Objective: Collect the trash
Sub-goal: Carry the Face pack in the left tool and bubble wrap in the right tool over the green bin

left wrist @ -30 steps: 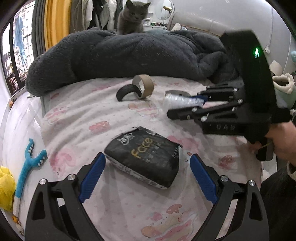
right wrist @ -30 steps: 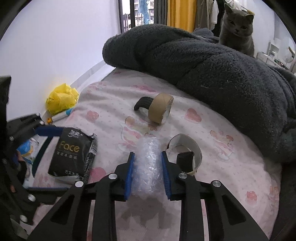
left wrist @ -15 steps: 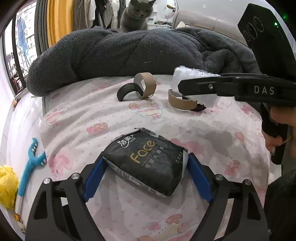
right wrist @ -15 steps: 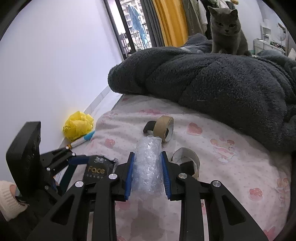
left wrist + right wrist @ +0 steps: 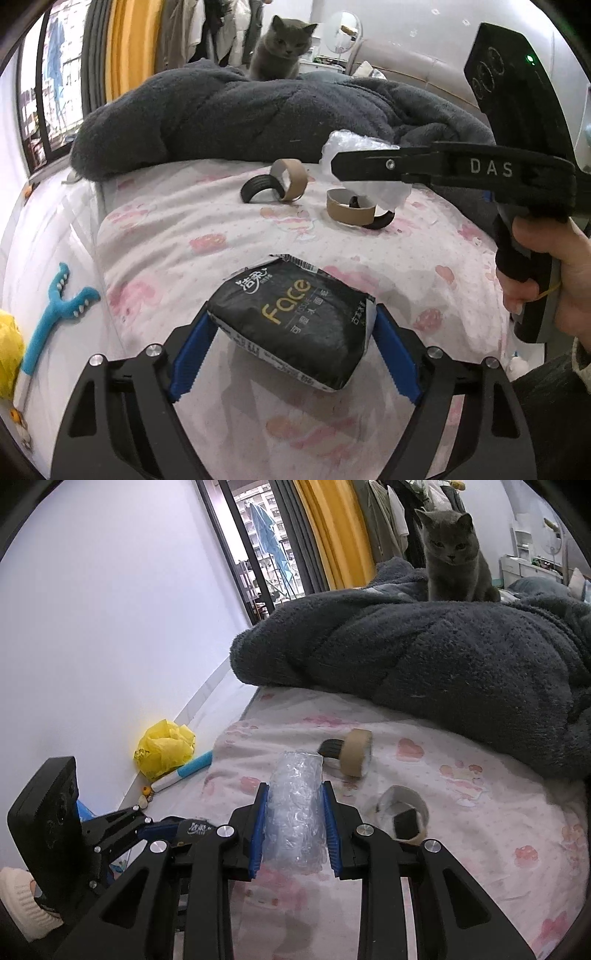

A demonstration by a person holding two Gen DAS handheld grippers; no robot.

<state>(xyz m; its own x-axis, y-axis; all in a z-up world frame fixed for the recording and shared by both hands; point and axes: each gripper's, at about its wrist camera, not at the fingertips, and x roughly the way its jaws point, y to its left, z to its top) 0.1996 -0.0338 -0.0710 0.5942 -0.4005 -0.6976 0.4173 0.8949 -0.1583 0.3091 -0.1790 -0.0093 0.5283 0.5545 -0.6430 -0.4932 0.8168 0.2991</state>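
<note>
The right gripper (image 5: 293, 827) clamps the bubble-wrap roll (image 5: 294, 818), long axis along the fingers. The left gripper (image 5: 291, 349), having closed, grips the black tissue pack (image 5: 295, 321) across its length.

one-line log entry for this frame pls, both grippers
left gripper: shut on tissue pack, jaws just closed in | right gripper: shut on bubble wrap, off bed | left on bed: tape rolls

In the left wrist view, the right claw (image 5: 364, 168) hides the middle of the bubble wrap (image 5: 384, 188) it clamps. We cannot read the small print on the tissue pack (image 5: 295, 321). The frame edge cuts off the yellow bag (image 5: 7, 354). In the right wrist view, the left claw (image 5: 155, 830) covers most of the pack.
</note>
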